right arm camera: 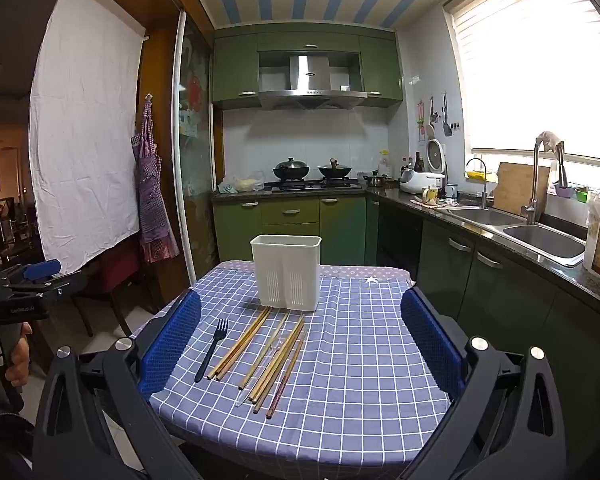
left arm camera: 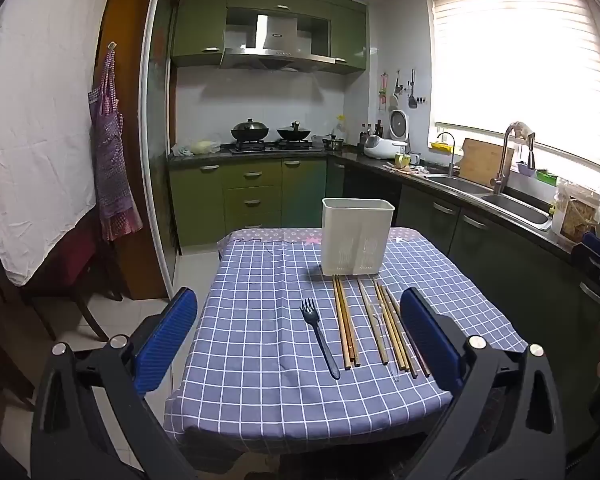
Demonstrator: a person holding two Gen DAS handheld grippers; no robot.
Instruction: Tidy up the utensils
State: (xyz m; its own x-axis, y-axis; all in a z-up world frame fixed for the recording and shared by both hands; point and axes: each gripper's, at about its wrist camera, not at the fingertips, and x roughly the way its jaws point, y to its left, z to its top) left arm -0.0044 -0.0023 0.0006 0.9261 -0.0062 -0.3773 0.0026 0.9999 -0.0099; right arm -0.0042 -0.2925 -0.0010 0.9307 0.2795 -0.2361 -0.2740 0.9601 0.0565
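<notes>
Chopsticks (left arm camera: 380, 326) lay in loose bundles on the checked cloth (left arm camera: 260, 360) of the bench, their far ends close to the foot of a white plastic utensil holder (left arm camera: 356, 236) that stood upright near the bench's far edge. A dark plastic fork (left arm camera: 319, 336) lay just to the left of them, tines pointing toward the holder, and a clear, thin utensil rested among the chopsticks, too faint to identify. The left gripper (left arm camera: 300, 332) hung above the near edge of the bench with its blue pads spread wide and nothing between them. The right gripper (right arm camera: 300, 340) was likewise spread wide and held nothing. Beyond the bench stood green cabinets (right arm camera: 292, 216), a stove with two pans (right arm camera: 312, 172) and a double sink (right arm camera: 516, 224).
</notes>
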